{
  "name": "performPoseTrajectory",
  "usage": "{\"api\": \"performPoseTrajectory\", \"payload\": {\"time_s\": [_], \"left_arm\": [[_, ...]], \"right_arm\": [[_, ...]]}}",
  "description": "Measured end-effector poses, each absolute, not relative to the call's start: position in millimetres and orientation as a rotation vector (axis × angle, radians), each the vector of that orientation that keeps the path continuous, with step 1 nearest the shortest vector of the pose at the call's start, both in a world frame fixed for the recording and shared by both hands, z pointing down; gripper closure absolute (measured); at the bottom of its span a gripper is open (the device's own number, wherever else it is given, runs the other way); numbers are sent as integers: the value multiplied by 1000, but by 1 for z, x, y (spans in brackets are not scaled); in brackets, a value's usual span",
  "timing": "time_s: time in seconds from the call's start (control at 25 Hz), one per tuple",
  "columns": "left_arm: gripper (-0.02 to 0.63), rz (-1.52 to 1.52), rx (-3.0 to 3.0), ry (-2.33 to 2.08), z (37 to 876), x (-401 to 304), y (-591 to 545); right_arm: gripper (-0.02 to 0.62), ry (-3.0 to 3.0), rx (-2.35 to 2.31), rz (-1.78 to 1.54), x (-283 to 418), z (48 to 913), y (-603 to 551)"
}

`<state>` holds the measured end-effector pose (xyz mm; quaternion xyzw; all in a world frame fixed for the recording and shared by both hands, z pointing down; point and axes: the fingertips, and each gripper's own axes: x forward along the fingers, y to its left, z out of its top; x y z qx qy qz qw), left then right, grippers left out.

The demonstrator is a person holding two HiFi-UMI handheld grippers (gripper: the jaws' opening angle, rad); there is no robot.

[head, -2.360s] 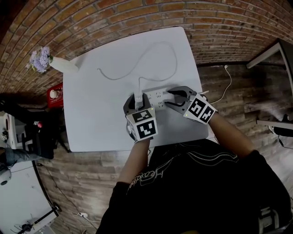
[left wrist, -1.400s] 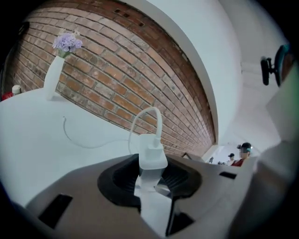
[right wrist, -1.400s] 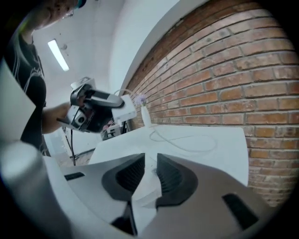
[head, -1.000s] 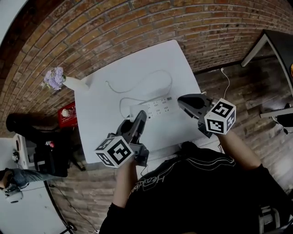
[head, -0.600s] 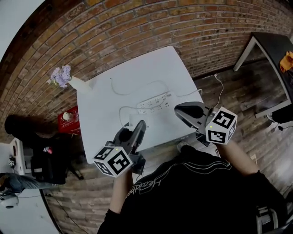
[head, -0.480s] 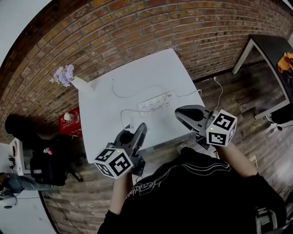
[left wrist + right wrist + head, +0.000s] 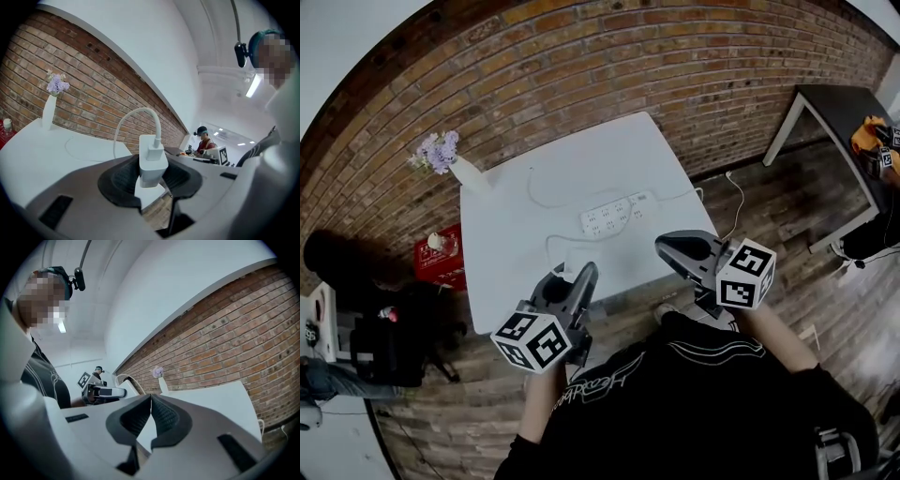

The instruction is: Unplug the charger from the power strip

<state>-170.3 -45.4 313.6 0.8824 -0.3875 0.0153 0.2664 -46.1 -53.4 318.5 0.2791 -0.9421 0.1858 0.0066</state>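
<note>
A white block-shaped charger (image 7: 152, 161) is being held, unplugged, betw. the dark ribbed pads of the L gripper (image 7: 151, 179). The jaws are standing partly apart, clamped on the charger's two sides. A thin white cable (image 7: 133, 117) is being carried up out of the charger's top in an arch. In the head view the charger is being held over the near edge of the white rectangular table (image 7: 516, 234), well apart from the long white power strip (image 7: 617, 214) lying at mid-table. The R gripper (image 7: 151, 414) is being held w/ jaws pressed together, nothing betw. them. Print on the charger or strip cannot be made out. The marker cubes (image 7: 532, 339) are being shown w/ black-and-white square patterns only. Script lettering on the person's black shirt (image 7: 694, 403) is too small to be read.
</note>
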Motion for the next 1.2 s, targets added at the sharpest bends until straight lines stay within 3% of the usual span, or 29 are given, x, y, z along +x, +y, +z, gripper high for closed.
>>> {"api": "performPoseTrajectory", "payload": {"time_s": [1.2], "left_arm": [[469,30,2376,-1021,320,-163,-47]], "right_arm": [[598,-2896,828,566,-55,329,-54]]}}
